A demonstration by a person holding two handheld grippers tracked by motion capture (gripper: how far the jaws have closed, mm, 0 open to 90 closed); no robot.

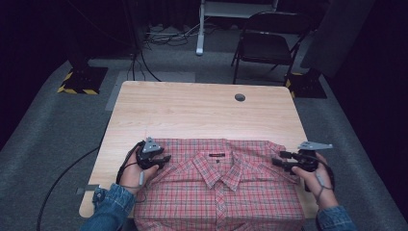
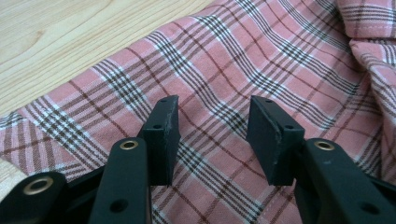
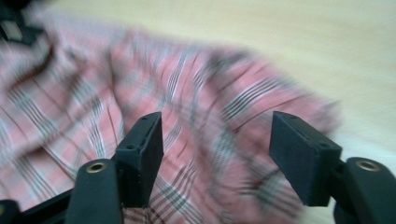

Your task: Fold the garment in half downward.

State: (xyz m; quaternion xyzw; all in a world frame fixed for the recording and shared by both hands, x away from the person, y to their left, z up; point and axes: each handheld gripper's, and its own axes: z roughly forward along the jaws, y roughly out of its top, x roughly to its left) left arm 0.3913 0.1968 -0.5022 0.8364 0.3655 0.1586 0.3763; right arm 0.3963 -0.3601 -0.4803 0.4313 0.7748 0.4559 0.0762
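We saw a red plaid shirt (image 1: 219,190) lying face up on the near half of a pale wooden counter (image 1: 192,108), collar toward the far side and buttoned down the front. Its lower part hung over the near edge.

A person in denim sleeves held a gripper in each hand. The left gripper (image 1: 163,159) sat at the shirt's left shoulder, pointing inward along the cloth. In the left gripper view, we saw the left gripper (image 2: 212,119) with its jaws apart and released, nothing pinched between them; plaid fabric lay flat just below, and bare counter showed at the upper left.

The right gripper (image 1: 278,160) sat at the shirt's right shoulder, also pointing inward, with a grey plate on top. In the right gripper view, blurred by motion, we saw the right gripper (image 3: 217,128) with jaws wide and released above a rumpled edge of the shirt (image 3: 140,116). Whether the pads brushed the cloth, we could not tell.

Beyond the counter stood a black folding chair (image 1: 269,41) on grey carpet.
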